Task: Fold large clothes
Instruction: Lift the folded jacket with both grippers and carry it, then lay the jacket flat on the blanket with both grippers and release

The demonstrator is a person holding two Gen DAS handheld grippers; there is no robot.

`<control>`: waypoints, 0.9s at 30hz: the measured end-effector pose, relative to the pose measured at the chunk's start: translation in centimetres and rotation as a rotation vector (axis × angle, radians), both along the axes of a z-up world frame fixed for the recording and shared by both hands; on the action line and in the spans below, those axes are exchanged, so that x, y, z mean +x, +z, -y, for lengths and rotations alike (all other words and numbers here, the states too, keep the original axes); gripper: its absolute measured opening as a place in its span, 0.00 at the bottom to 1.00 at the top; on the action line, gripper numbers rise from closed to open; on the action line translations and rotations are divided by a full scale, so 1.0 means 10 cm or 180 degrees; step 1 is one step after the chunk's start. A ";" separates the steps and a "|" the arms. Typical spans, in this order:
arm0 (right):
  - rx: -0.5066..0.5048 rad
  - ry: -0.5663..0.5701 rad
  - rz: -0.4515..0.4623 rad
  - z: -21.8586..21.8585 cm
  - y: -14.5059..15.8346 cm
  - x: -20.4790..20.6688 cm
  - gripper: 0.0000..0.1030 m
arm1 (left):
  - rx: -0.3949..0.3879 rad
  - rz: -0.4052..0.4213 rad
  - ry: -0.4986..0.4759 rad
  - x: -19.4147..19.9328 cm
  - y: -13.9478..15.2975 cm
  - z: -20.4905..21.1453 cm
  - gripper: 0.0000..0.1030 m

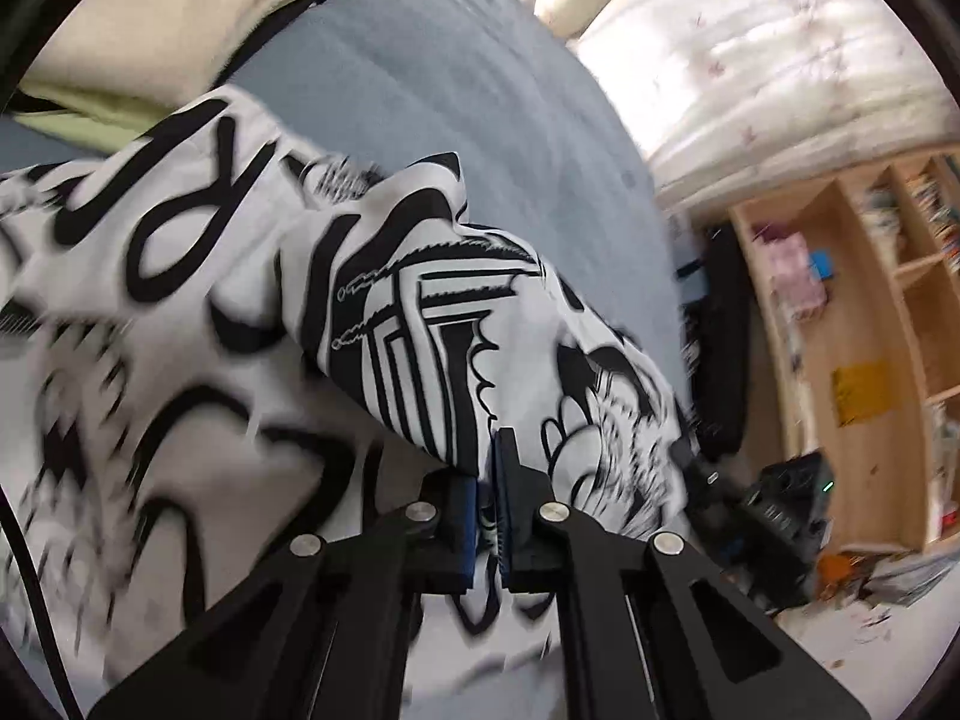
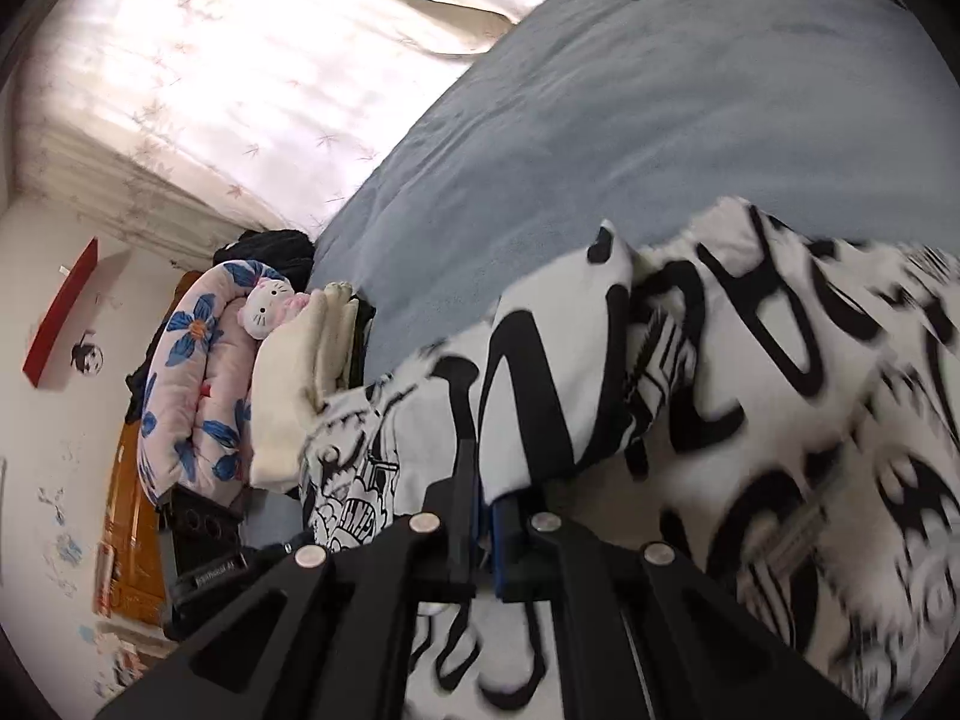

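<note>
Fig. Two handheld tongs gripping one garment over a bed; both views tilted, w/ motion blur at the cloth edges.

Left tongs (image 1: 489,468): pointing forward and down toward the bed, jaws pressed together, pinching a fold of the black-and-white printed garment (image 1: 252,276). Cloth rises from betw. the blue pads and drapes up and to the left of frame; a bunched ridge of it sits just ahead of the tips.

Right tongs (image 2: 483,492): similar downward slant, jaws pressed together on an edge of the same garment (image 2: 750,372), which spreads to the right of frame and hangs below the tongs.

Garment location: on the grey-blue bed cover (image 2: 630,120), near its edge, partly lifted at both pinch points.

Surroundings: cream pillow (image 2: 294,384), floral quilt (image 2: 198,372) and white cat plush (image 2: 267,306) stacked beside the bed (right view); wooden shelf unit (image 1: 852,330) and pale curtain (image 1: 750,42) (left view). No hand or sleeve visible in either view.
</note>
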State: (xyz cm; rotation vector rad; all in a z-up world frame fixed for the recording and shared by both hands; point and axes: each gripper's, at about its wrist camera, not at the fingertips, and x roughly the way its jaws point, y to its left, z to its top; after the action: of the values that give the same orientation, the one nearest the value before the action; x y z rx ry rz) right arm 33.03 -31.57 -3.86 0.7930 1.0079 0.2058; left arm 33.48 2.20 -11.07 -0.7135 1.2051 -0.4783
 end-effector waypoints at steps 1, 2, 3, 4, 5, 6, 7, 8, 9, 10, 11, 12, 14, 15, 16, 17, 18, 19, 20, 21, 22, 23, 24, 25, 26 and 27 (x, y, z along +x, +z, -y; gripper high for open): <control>-0.0025 0.0000 -0.0080 0.01 -0.01 -0.06 0.02 | 0.0072 -0.0074 -0.0025 -0.07 0.01 -0.03 0.02; -0.0048 0.0016 -0.0184 0.01 -0.04 -0.14 0.02 | 0.0139 -0.0153 -0.0039 -0.15 0.00 -0.02 0.02; -0.0078 0.0037 -0.0264 0.02 -0.08 -0.21 0.02 | 0.0205 -0.0215 -0.0048 -0.23 -0.04 -0.01 0.02; -0.0160 0.0066 -0.0347 -0.01 -0.14 -0.27 0.02 | 0.0317 -0.0268 -0.0072 -0.28 -0.09 0.02 0.02; -0.0226 0.0087 -0.0433 -0.04 -0.22 -0.33 0.02 | 0.0429 -0.0357 -0.0091 -0.35 -0.18 0.03 0.02; -0.0258 0.0091 -0.0560 -0.06 -0.33 -0.40 0.02 | 0.0501 -0.0464 -0.0104 -0.41 -0.31 0.04 0.02; -0.0299 0.0093 -0.0605 -0.07 -0.40 -0.44 0.02 | 0.0571 -0.0535 -0.0126 -0.46 -0.42 0.06 0.02; -0.0391 0.0110 -0.0635 -0.11 -0.47 -0.47 0.02 | 0.0639 -0.0587 -0.0139 -0.49 -0.53 0.09 0.01; -0.0466 0.0128 -0.0665 -0.14 -0.56 -0.50 0.02 | 0.0665 -0.0614 -0.0125 -0.52 -0.62 0.10 0.00; -0.0570 0.0164 -0.0681 -0.19 -0.66 -0.52 0.02 | 0.0682 -0.0595 -0.0115 -0.52 -0.69 0.10 0.00; -0.0668 0.0193 -0.0658 -0.22 -0.70 -0.54 0.02 | 0.0688 -0.0558 -0.0120 -0.51 -0.70 0.11 0.00; -0.0776 0.0233 -0.0591 -0.27 -0.74 -0.56 0.02 | 0.0710 -0.0494 -0.0143 -0.50 -0.70 0.14 0.00; -0.1004 0.0272 -0.0439 -0.35 -0.72 -0.61 0.03 | 0.0790 -0.0365 -0.0191 -0.49 -0.65 0.20 0.00; -0.1092 0.0274 -0.0373 -0.37 -0.68 -0.63 0.04 | 0.0862 -0.0277 -0.0247 -0.48 -0.60 0.24 0.00; -0.1177 0.0281 -0.0358 -0.39 -0.64 -0.66 0.08 | 0.0925 -0.0212 -0.0277 -0.51 -0.57 0.24 0.00; -0.1220 0.0294 -0.0361 -0.41 -0.61 -0.66 0.11 | 0.1013 -0.0152 -0.0315 -0.49 -0.48 0.27 0.02; -0.1274 0.0308 -0.0351 -0.41 -0.56 -0.69 0.13 | 0.1111 -0.0085 -0.0368 -0.52 -0.41 0.31 0.03; -0.1333 0.0304 -0.0329 -0.40 -0.51 -0.73 0.17 | 0.1190 -0.0025 -0.0402 -0.57 -0.35 0.31 0.06; -0.1382 0.0298 -0.0316 -0.38 -0.47 -0.75 0.21 | 0.1266 0.0028 -0.0429 -0.59 -0.28 0.33 0.10; -0.1465 0.0291 -0.0282 -0.37 -0.38 -0.79 0.23 | 0.1336 0.0086 -0.0438 -0.63 -0.19 0.37 0.11; -0.1522 0.0279 -0.0246 -0.34 -0.32 -0.83 0.25 | 0.1382 0.0157 -0.0429 -0.64 -0.09 0.38 0.12; -0.1574 0.0264 -0.0190 -0.32 -0.25 -0.86 0.26 | 0.1417 0.0235 -0.0416 -0.66 0.00 0.37 0.14; -0.1625 0.0247 -0.0115 -0.31 -0.16 -0.88 0.26 | 0.1476 0.0369 -0.0392 -0.68 0.13 0.38 0.15; -0.1691 0.0214 -0.0023 -0.31 -0.05 -0.89 0.28 | 0.1522 0.0461 -0.0377 -0.68 0.22 0.40 0.16; -0.1707 0.0199 0.0040 -0.33 0.01 -0.88 0.31 | 0.1576 0.0573 -0.0361 -0.67 0.33 0.42 0.17; -0.1716 0.0201 0.0158 -0.36 0.10 -0.85 0.32 | 0.1617 0.0680 -0.0349 -0.62 0.43 0.44 0.17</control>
State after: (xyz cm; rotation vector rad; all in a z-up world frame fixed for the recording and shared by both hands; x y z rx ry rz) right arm 24.56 -27.93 -2.87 0.2642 0.9804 0.0025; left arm 27.28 -2.15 -6.82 -0.1577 1.1044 -0.3088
